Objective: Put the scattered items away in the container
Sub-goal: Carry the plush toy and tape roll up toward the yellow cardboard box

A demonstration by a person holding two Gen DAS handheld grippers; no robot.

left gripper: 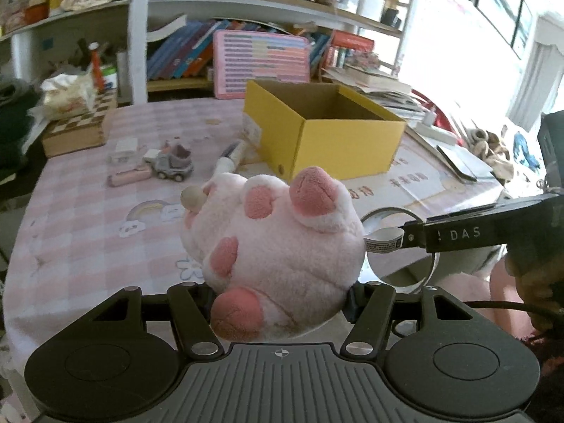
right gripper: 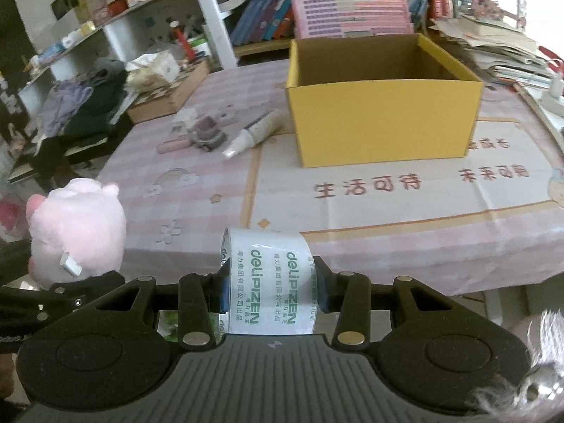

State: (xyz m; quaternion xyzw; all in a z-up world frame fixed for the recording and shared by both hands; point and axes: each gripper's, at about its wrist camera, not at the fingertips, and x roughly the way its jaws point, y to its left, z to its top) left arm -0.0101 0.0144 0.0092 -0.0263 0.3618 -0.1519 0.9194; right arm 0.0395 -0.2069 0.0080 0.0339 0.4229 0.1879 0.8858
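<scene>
My left gripper (left gripper: 280, 296) is shut on a pink plush paw toy (left gripper: 278, 253), which fills the space between its jaws above the near table edge. In the right wrist view the same plush toy (right gripper: 75, 232) shows at the left. My right gripper (right gripper: 269, 290) is shut on a roll of clear tape (right gripper: 269, 282) with green print; the tape roll (left gripper: 398, 246) also shows beside the plush in the left wrist view. The open yellow cardboard box (right gripper: 380, 120) stands empty further back on the table. A toy truck (left gripper: 174, 165), a pink stick (left gripper: 128, 178) and a marker (left gripper: 231, 157) lie left of the yellow box (left gripper: 331, 141).
A pink checked cloth (left gripper: 77, 225) covers the table. A chessboard box (left gripper: 77, 130) with a tissue pack sits at the far left. Shelves of books (left gripper: 187, 53) and a pink board stand behind. Papers (right gripper: 500, 53) pile up to the right of the box.
</scene>
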